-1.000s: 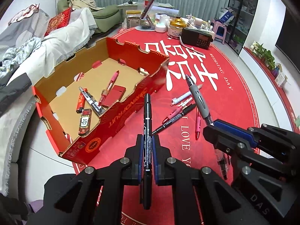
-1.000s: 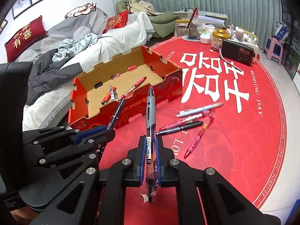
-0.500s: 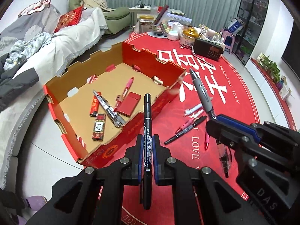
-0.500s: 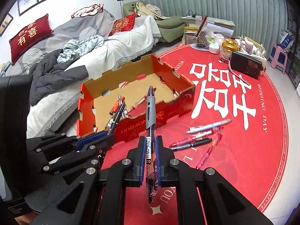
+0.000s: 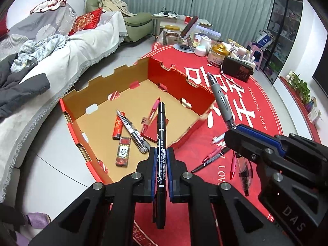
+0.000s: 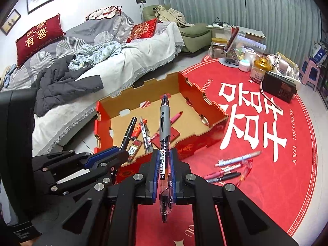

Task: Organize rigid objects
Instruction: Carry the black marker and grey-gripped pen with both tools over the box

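Note:
My left gripper (image 5: 161, 160) is shut on a black marker (image 5: 161, 127) that points forward over the near wall of a red cardboard box (image 5: 190, 82). My right gripper (image 6: 165, 164) is shut on a grey-grip gel pen (image 6: 165, 127), held above the box's near edge (image 6: 184, 143). The box holds a pink pen (image 5: 154, 108), a red case (image 5: 156, 130), lighters and other pens. Each gripper shows in the other's view: the right one (image 5: 231, 129) with its pen, the left one (image 6: 121, 149) with the marker.
Several loose pens (image 6: 235, 164) lie on the round red mat (image 6: 276, 184) right of the box. A black radio (image 6: 279, 86), jars and small items stand at the mat's far edge. A covered sofa (image 6: 102, 51) lies left of the box.
Both grippers have risen and moved toward the box with their pens, so the box interior now lies straight ahead. Both grips are unchanged.

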A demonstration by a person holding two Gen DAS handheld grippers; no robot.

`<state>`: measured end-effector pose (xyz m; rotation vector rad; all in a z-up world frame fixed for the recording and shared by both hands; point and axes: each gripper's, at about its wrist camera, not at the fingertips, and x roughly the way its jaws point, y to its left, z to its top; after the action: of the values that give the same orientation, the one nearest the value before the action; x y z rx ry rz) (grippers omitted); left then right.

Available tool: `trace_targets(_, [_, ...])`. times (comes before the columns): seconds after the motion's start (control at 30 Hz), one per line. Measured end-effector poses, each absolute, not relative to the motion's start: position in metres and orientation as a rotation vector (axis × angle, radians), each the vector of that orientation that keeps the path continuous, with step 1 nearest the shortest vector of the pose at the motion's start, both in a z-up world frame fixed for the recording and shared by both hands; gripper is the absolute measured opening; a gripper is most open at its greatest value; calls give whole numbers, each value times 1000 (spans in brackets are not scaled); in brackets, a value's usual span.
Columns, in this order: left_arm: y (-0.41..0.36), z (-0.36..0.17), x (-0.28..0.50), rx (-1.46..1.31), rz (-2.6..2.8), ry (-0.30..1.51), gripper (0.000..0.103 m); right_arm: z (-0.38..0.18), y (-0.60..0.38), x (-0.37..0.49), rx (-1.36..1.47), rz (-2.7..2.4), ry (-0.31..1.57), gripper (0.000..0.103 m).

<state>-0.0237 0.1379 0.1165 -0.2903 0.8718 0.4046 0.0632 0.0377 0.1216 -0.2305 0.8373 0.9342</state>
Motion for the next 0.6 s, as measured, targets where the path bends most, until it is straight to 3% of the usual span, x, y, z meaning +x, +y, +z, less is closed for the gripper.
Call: trace_targets(0.6, [184,129,-12,-321,466,843,9,135,80,80,-259,950,818,11])
